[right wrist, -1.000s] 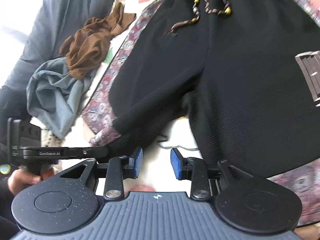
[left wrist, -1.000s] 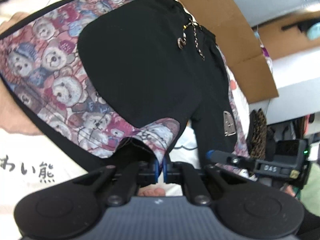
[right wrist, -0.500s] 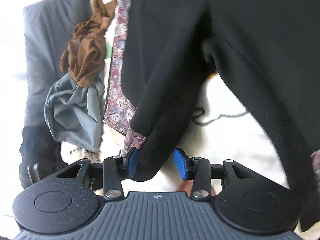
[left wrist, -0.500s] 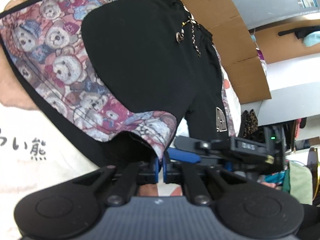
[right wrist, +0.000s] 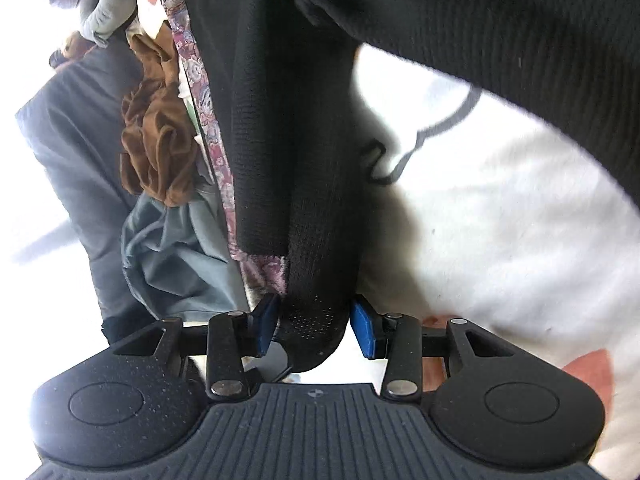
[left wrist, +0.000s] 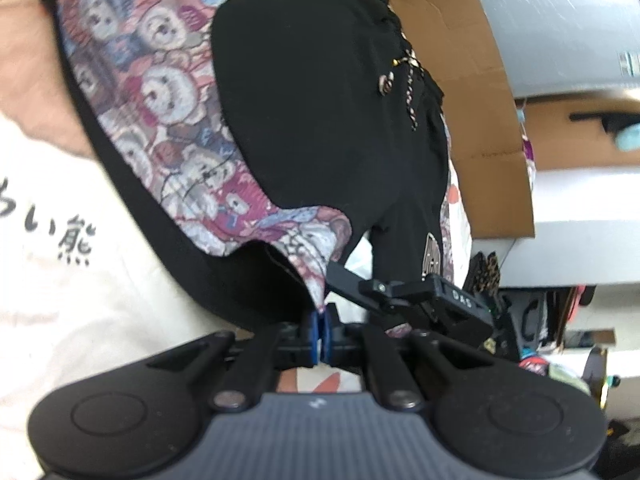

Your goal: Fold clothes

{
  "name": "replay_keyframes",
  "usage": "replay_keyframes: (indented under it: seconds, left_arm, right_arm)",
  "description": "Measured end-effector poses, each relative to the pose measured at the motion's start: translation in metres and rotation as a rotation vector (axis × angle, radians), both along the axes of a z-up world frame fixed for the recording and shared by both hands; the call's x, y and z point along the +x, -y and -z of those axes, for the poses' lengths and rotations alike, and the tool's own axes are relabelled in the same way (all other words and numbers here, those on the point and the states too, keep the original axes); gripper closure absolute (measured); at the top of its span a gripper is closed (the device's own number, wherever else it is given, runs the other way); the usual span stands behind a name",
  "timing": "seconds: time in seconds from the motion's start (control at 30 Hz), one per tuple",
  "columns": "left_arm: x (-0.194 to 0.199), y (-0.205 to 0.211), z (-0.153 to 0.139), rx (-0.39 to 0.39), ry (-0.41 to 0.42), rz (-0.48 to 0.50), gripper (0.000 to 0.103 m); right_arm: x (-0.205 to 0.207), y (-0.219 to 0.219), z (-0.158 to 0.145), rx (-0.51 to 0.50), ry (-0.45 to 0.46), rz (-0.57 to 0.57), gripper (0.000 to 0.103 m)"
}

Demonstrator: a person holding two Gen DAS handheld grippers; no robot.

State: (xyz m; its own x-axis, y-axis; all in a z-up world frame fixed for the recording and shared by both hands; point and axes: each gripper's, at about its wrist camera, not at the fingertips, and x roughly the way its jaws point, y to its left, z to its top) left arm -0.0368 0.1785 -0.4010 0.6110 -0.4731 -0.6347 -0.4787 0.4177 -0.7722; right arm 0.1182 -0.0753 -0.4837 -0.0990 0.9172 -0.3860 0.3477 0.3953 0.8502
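A pair of black knit shorts with teddy-bear print side panels is spread over a cream printed bedcover, the drawstring waistband lying at the far end of the shorts and the leg hems at the near end. The left gripper is pressed fully together on the corner of the bear-print hem of one leg, a thin edge of cloth being pinched between its blue pads. The right gripper is set around the bunched hem of the other leg of the shorts; its jaws are closing, a thick black fold of fabric is between them, and a small gap is seen at either pad, so no firm hold is judged to be made yet. The shorts are judged to be light, soft and limp: they are expected to sag and drape from any pinch point, and the ribbed knit is unlikely to slip. Hold is best taken at the stitched hem corners and later at the waistband. A heap of brown and grey clothes lies just beside the shorts.
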Motion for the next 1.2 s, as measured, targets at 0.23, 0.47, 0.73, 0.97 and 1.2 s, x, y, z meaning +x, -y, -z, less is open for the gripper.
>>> replay_keyframes:
  seconds: [0.23, 0.47, 0.73, 0.97, 1.2]
  left_arm:
    - [-0.001, 0.002, 0.003, -0.019, -0.008, -0.014, 0.101]
    - [-0.004, -0.006, 0.006, -0.029, -0.011, -0.058, 0.102]
    - [-0.007, -0.012, 0.006, -0.038, -0.014, -0.078, 0.102]
    - [-0.009, -0.013, 0.01, -0.051, -0.027, -0.077, 0.102]
    - [-0.011, -0.022, 0.0, 0.019, -0.057, -0.012, 0.103]
  right_arm:
    - [0.0, -0.004, 0.0, 0.042, -0.015, 0.031, 0.097]
    - [0.004, -0.003, -0.008, 0.049, 0.01, 0.014, 0.088]
    - [0.0, 0.0, -0.003, 0.029, -0.014, 0.025, 0.066]
    - [-0.005, -0.005, 0.007, 0.053, -0.049, 0.04, 0.09]
    - [0.001, -0.005, -0.001, 0.034, 0.003, -0.001, 0.103]
